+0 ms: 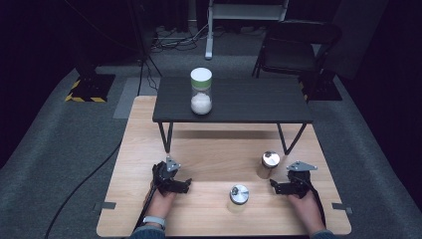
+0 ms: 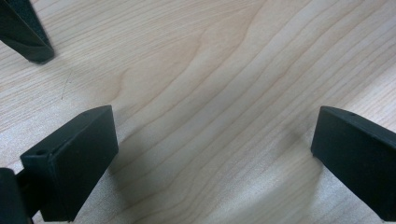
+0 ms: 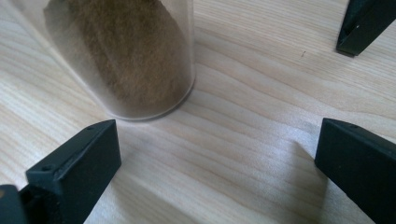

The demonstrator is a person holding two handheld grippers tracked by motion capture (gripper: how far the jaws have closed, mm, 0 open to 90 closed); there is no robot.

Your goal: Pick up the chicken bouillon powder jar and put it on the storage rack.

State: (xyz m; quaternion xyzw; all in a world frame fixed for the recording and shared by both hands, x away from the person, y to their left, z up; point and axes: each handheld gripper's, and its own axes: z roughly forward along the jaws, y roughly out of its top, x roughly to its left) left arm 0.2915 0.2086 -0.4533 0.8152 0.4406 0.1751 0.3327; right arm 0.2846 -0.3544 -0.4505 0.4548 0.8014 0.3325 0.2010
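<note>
On the near half of the wooden bench (image 1: 144, 149) I have both tools resting low, one toward each side. My left tool (image 1: 185, 185) has its jaws spread wide with nothing between them; in the left gripper view I see bare wood grain between them and one black leg foot (image 2: 28, 35) at the top left. My right tool (image 1: 275, 185) is likewise released, its jaws standing wide apart and gripping nothing. Nearest to it is the brown-powder jar (image 1: 269, 165) with a shiny metal lid, standing upright just beyond and a little left of the tool; in the right gripper view its clear wall and brown fill (image 3: 126, 56) sit just past my left-hand jaw, not touching it, and its top is cut off by the frame. A second metal-lidded jar (image 1: 239, 197) stands near the front edge between my two tools, its contents too pale to make out. Farther off, a small dark table (image 1: 249, 99) stands on the bench on thin legs and carries a tall jar (image 1: 201, 90) with a white lid and white fill. Beyond lie grey carpet, a dark chair (image 1: 293, 47) and cables.
</note>
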